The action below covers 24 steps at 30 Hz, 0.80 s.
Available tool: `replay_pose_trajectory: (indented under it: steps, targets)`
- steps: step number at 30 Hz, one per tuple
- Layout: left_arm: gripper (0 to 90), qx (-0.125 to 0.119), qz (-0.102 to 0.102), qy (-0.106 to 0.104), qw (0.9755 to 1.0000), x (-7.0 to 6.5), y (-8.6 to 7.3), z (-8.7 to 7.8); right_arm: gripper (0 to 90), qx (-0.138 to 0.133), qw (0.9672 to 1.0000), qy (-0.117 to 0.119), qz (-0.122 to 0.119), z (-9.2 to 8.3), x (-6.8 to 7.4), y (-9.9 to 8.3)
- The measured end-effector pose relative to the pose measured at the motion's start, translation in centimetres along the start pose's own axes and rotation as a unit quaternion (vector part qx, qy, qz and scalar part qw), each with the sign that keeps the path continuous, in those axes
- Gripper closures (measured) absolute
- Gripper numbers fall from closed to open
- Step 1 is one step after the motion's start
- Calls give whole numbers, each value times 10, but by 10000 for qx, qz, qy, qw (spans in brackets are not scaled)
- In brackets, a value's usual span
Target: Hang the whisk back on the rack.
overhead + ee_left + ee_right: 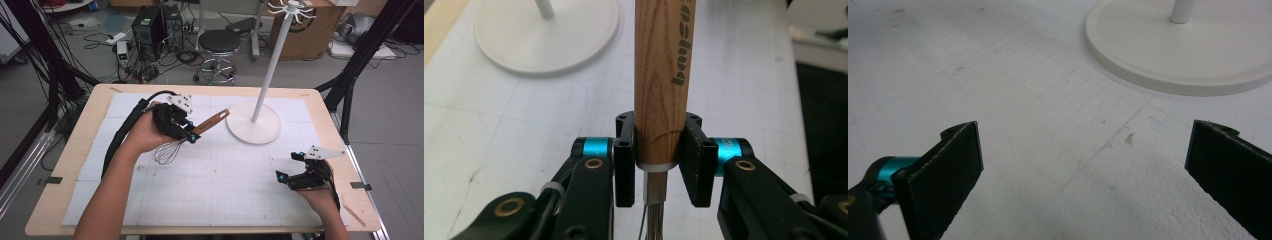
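While the left claw [191,134] is clamped on the whisk [192,134], these lines hold:

Whisk, make: one; round wooden handle with clear grain and dark lettering printed along it, a thin metal collar at its lower end, then a balloon of fine wire loops [167,151].
Whisk, place: held in the air over the left middle of the worktop [90,120], just left of the stand's base [253,123] and apart from it.
Whisk, axis: long axis slanted; in the high view the handle end points up and to the right toward the base, the wire end down and to the left, near the sheet [220,185].
Left claw: two flat black pads pressed on either side of the handle just above the collar; teal joints beside each pad in the left gripper view.
Right claw [289,167]: jaws wide apart with nothing between them, low over the right near part of the worktop; pad faces look matt and finely grained.
Stand: one; white, a flat round disc with a slim straight pole [272,62] and short hooked prongs at the top.
Worktop: pale wood with rounded corners, covered by a white sheet ruled in a faint grid, scuffed in places.
Hands: two, one on each gripper.
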<state>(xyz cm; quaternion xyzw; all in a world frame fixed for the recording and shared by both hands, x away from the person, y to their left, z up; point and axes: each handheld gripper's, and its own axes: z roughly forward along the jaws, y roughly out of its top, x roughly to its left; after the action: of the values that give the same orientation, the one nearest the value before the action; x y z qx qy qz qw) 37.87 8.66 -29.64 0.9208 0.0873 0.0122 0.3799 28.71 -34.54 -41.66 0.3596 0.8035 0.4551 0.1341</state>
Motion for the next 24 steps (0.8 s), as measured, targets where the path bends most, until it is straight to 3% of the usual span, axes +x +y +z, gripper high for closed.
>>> replay_pose_trajectory:
  steps: [2, 5, 7, 8, 14, 16, 20, 24]
  targets:
    - [709, -268, -133, -26, 9995, 3, 2, -5, 8, 10, 10000, -10, 6, 0, 0, 0]
    - [709, -472, -200, -18, 9987, 6, 3, -6, 8, 18, 10000, -14, 12, -1, 1, 0]
    - [709, -669, -303, -49, 9973, 7, 5, -7, 8, 25, 10000, -23, 9, -1, 1, 0]
    - [709, -866, -377, -110, 9955, 9, 8, -8, 8, 19, 10000, -23, 12, -2, 1, 0]
    - [709, -1046, -356, -181, 9937, 11, 23, -9, 8, 4, 10000, -18, -34, -2, 2, 0]
    - [709, -1211, -374, -320, 9914, 14, 34, -9, 8, 2, 10000, -11, -12, -2, 3, 0]
    - [709, -1208, -342, -339, 9915, 17, 45, -8, 8, 9, 10000, 6, -26, -2, 3, 0]
    - [709, -1374, -334, -479, 9888, 21, 61, -5, 8, 3, 10000, 22, -19, -2, 3, 1]
